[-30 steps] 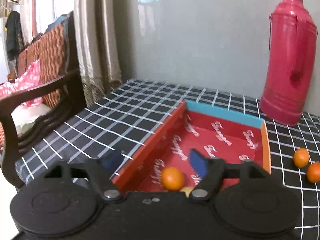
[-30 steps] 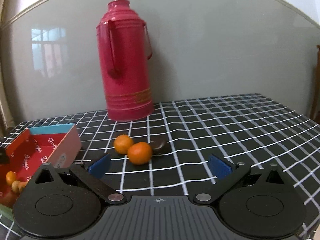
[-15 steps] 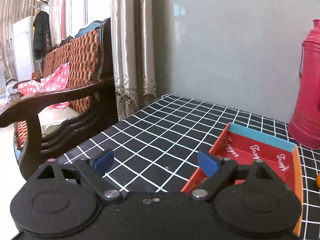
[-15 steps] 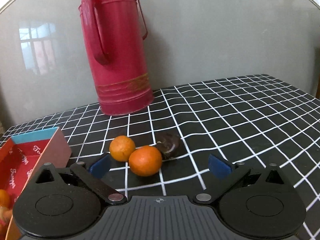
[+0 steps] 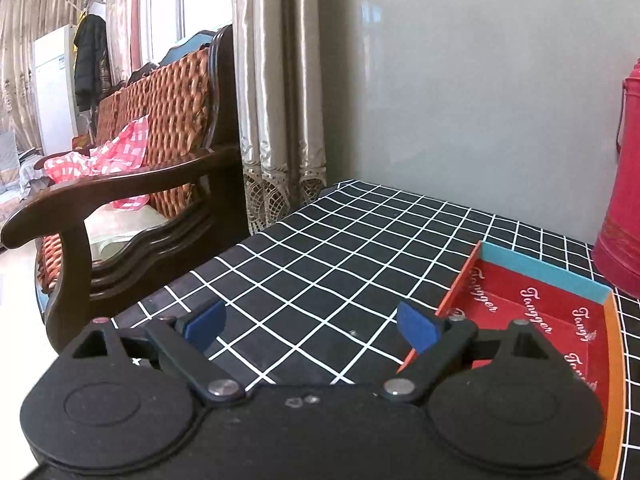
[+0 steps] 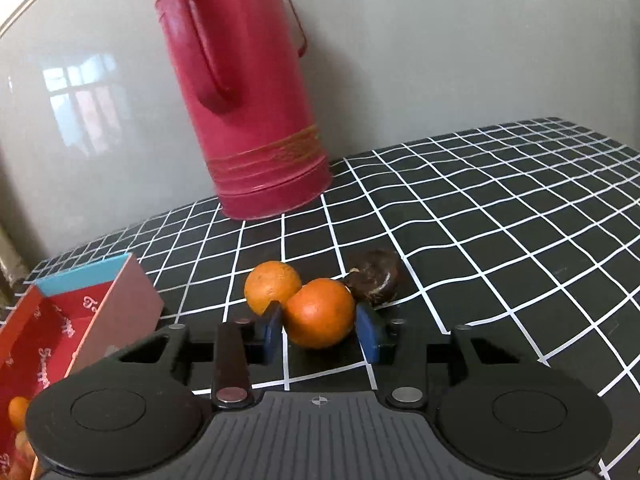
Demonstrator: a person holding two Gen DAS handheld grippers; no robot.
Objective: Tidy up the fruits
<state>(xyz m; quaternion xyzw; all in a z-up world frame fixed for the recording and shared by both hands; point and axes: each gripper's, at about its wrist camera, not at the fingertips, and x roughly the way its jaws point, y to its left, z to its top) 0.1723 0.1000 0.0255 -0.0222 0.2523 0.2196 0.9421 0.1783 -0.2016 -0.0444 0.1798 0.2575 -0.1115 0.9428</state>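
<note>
Left wrist view: left gripper w/ blue pads spread wide and nothing between them, held above the black-and-white checked tablecloth. Red box w/ white script lettering lies at right, its far wall blue, right wall orange; the near-left corner sits just behind the right pad. Its visible floor shows only lettering; the near part is hidden by the gripper body. Red thermos stands at far right, cut by the frame edge, just beyond the box. Off the table at left: wooden armchair w/ woven back, pink checked cloth on the seat, curtain behind it. Right wrist view: right gripper w/ pads drawn in against both sides of the near orange, which rests on the cloth; contact looks made on both pads, though the left one is partly hidden behind the fruit. A second orange sits just behind and left, touching the first. A dark brown fruit, kind unclear, sits just behind and right, near or touching the gripped orange. The thermos stands upright further back, approx. centre-left, against the grey wall. The box shows at near left; a small orange fruit lies inside at the frame edge, mostly hidden by the gripper body.
</note>
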